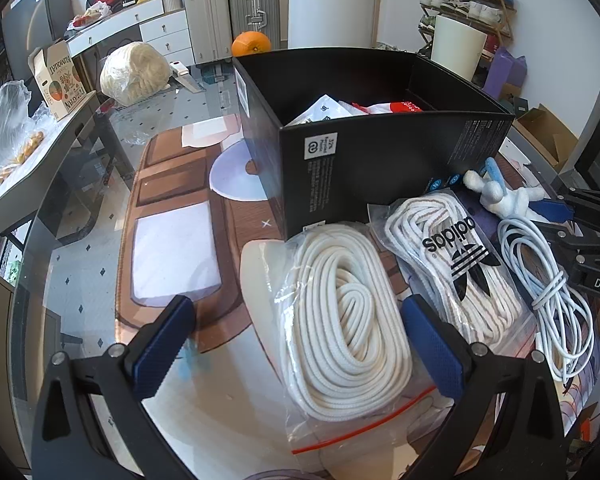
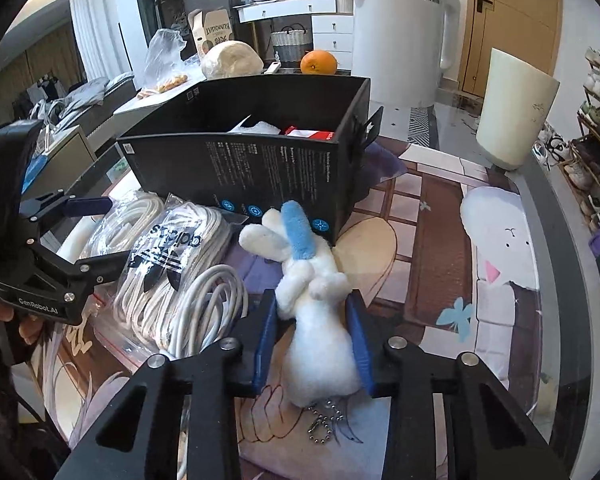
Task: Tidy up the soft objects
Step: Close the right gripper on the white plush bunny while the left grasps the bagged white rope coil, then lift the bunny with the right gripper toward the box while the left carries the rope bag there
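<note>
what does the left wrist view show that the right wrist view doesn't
Only the left wrist view: the open left gripper straddling a bagged rope coil, and suitcases behind.

Only the right wrist view: the right gripper shut on the plush bunny, its bead chain, and a white kettle.

Both: the black box, the adidas laces bag, the white cable and the orange.

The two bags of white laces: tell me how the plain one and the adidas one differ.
The plain bag is unprinted clear plastic with a red strip along its near edge; the adidas bag carries a black logo. The plain bag lies between the open left claw's pads, while the adidas bag lies outside them, beside the white cable. The plain bag's laces look thicker. Both hold coiled white laces and lie flat before the black box.
</note>
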